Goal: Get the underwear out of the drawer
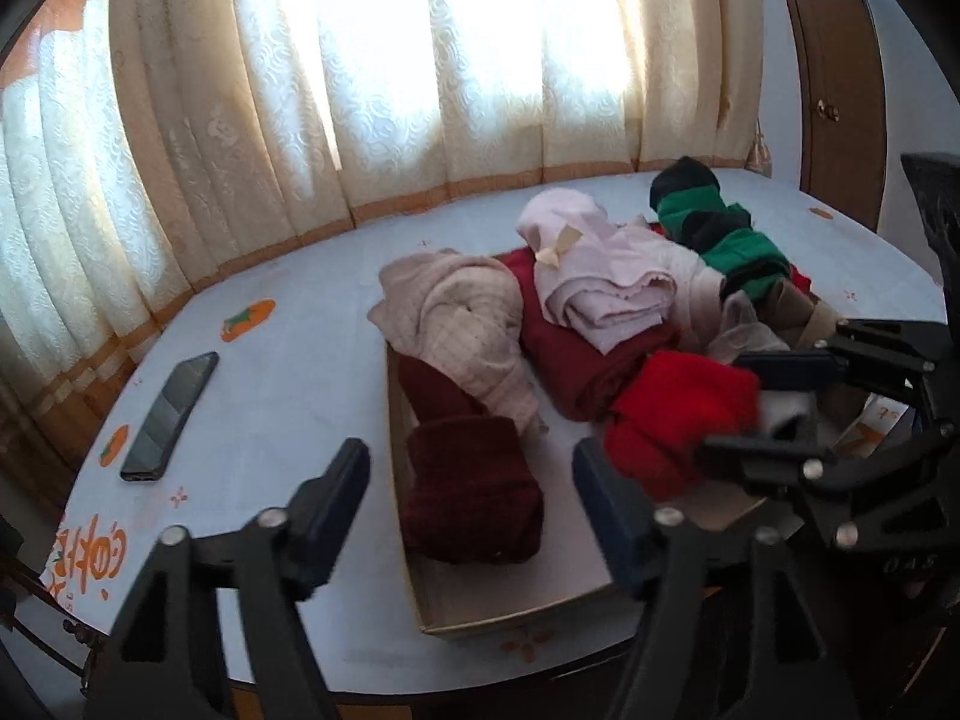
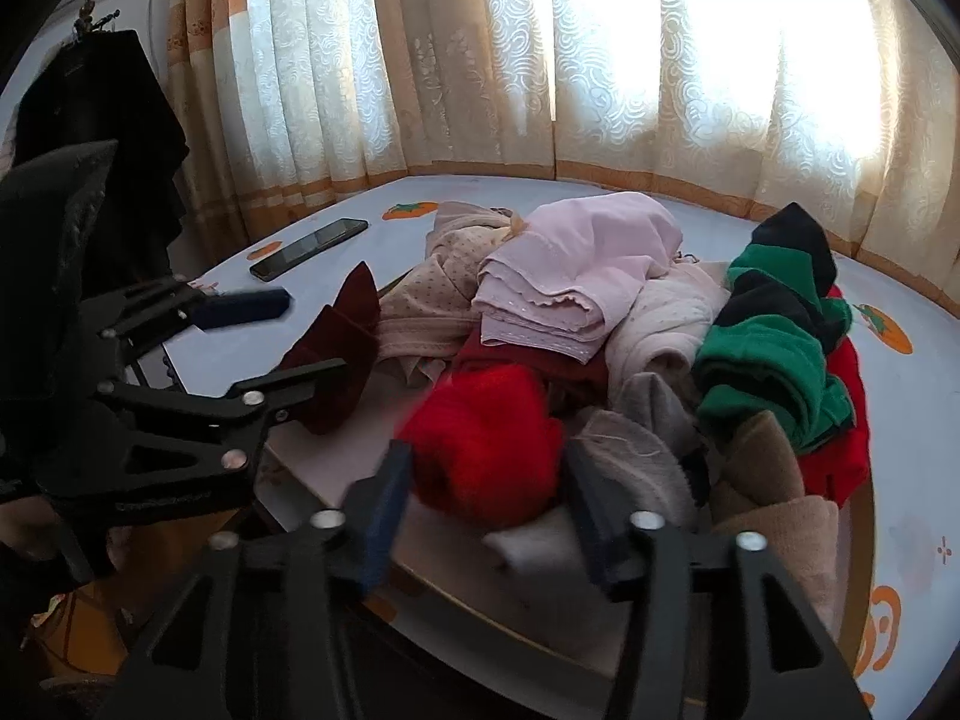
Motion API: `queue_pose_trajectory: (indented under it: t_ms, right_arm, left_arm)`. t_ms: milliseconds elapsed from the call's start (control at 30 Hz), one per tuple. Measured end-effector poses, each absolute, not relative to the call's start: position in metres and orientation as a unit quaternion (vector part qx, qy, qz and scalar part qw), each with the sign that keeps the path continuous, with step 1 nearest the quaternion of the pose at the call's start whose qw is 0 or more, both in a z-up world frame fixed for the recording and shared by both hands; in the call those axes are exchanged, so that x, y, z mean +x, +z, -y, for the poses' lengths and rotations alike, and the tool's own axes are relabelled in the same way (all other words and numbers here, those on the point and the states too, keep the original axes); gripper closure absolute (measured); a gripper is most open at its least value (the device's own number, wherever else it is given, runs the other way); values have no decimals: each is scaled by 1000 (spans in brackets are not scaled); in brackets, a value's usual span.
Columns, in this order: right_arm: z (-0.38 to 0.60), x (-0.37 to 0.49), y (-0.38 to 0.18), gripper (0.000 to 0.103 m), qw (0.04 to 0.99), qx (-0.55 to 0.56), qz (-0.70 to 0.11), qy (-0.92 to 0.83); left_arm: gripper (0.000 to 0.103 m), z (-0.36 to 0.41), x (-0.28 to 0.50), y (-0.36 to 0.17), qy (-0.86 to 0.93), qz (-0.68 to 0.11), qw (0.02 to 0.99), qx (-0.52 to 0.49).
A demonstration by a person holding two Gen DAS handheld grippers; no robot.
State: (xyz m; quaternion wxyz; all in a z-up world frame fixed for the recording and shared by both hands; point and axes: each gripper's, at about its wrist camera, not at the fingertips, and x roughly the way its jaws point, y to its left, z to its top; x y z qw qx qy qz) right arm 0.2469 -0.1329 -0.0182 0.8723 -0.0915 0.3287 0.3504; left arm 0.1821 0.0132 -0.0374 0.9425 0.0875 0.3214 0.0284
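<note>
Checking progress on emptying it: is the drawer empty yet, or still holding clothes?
Still holding clothes. The drawer holds a dark maroon roll, a red bundle and a pink folded piece piled on others.

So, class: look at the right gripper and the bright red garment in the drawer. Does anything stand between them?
Nothing visible does. The right gripper is open, and the bright red garment sits just ahead of the gap between its fingers, on top of the pile in the cardboard drawer. No other cloth covers its near side.
</note>
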Motion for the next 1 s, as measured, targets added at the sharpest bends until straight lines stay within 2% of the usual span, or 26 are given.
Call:
queue_pose_trajectory:
  t_ms: [233, 333, 500, 1000]
  right_arm:
    - [147, 233, -10, 39, 882, -71, -318, 340]
    - [158, 222, -4, 33, 888, -62, -310, 332]
    - [178, 197, 6, 32, 898, -47, -294, 325]
    - [230, 137, 30, 26, 940, -30, -216, 264]
  left_arm:
    - [23, -11, 163, -26, 27, -306, 948, 85]
    - [20, -7, 148, -21, 25, -293, 953, 77]
    - [13, 2, 118, -13, 23, -266, 962, 66]
    - [8, 24, 66, -6, 30, -215, 975, 41]
